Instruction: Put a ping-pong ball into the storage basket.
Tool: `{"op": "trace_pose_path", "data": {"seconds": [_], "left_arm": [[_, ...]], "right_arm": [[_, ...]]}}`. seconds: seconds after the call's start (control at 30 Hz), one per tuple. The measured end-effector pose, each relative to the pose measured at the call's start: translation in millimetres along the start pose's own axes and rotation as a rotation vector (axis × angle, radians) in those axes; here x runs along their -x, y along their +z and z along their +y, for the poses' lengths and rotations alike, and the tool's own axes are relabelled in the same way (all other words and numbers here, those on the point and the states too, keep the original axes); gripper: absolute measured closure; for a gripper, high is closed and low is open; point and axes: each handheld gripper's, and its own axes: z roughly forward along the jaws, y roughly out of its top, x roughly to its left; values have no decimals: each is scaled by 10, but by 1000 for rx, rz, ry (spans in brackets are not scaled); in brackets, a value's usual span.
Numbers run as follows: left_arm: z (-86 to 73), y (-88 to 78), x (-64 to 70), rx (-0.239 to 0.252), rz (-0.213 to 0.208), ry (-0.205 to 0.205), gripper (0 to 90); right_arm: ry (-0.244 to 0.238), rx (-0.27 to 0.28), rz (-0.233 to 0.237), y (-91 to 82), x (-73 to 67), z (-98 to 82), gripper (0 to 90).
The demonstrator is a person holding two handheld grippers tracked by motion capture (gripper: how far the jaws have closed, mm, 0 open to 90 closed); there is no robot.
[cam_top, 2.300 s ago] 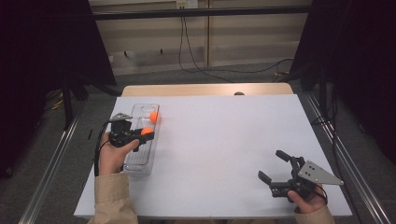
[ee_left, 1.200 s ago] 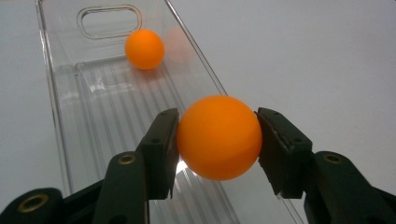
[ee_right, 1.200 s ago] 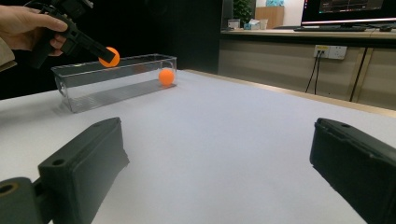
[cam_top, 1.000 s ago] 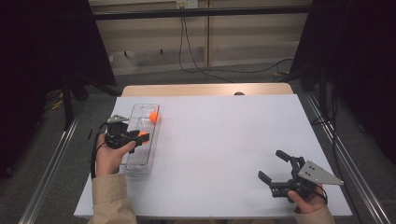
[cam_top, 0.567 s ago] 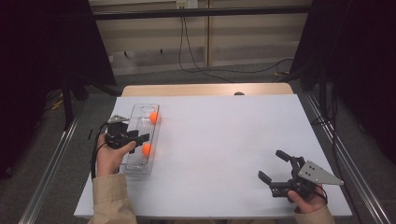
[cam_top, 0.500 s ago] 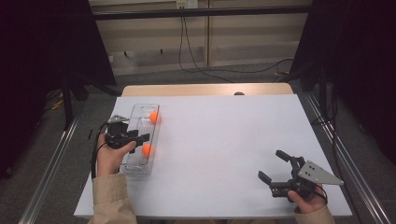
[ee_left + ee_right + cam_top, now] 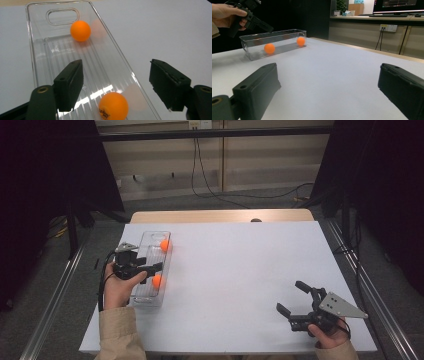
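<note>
With two orange balls point(image 7: 157, 280) lying in the clear tray point(image 7: 147, 301), one near the far end and one freshly under the left gripper point(image 7: 153, 268), whose empty jaws have just been opening, that drop looks done, while the right gripper point(image 7: 291, 300) waits wide apart.

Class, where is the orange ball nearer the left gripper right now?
In the high view, the nearer orange ball lies inside the clear tray at the table's left, just below the left gripper.
</note>
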Motion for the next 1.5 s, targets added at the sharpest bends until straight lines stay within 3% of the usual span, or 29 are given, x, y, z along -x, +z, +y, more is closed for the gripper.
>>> {"op": "trace_pose_path", "data": {"seconds": [0.47, 0.8, 1.07, 1.2, 1.5], "left_arm": [[2, -20, 67, 28, -22, 31, 164], [-26, -52, 99, 74, -45, 20, 54], [-80, -113, 131, 97, -67, 26, 40], [-107, -146, 143, 138, -74, 27, 40], [-200, -148, 155, 132, -84, 48, 39]], "right_arm": [[4, 1, 0, 5, 6, 1, 26], [4, 2, -2, 1, 3, 1, 26], [3, 3, -3, 2, 2, 2, 26], [5, 4, -4, -1, 5, 3, 26], [7, 4, -5, 2, 4, 2, 26]]}}
